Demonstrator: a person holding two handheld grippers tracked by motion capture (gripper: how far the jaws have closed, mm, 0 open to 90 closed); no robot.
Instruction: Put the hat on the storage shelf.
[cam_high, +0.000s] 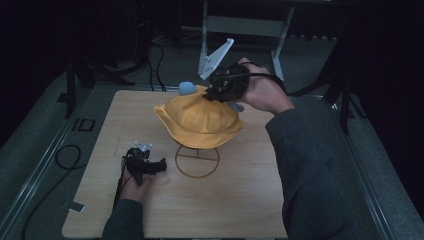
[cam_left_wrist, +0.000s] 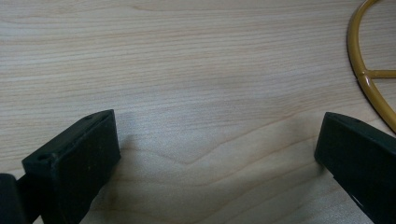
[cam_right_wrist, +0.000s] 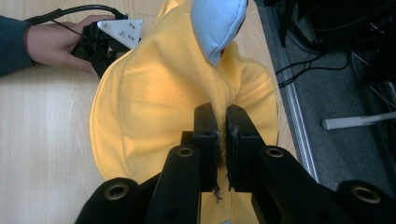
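A yellow bucket hat (cam_high: 200, 120) hangs over a gold wire stand whose round base (cam_high: 197, 161) rests on the wooden table. A light blue padded ball (cam_high: 187, 88) pokes out at the hat's far side; it appears again (cam_right_wrist: 218, 23) above the crown. My right gripper (cam_right_wrist: 221, 114) is shut on a fold of the yellow hat (cam_right_wrist: 154, 107) near its top, and the hand holds it at the hat's far right (cam_high: 225, 85). My left gripper (cam_high: 161, 165) rests low on the table left of the base, jaws wide apart with bare wood between them (cam_left_wrist: 217, 140).
The wooden table (cam_high: 240, 200) has a metal edge rail (cam_high: 45, 165) on the left. Black cables (cam_high: 67, 157) lie on the grey floor. A grey stand frame (cam_high: 245, 25) rises behind the table. Part of the gold base ring (cam_left_wrist: 369, 79) curves past the left jaws.
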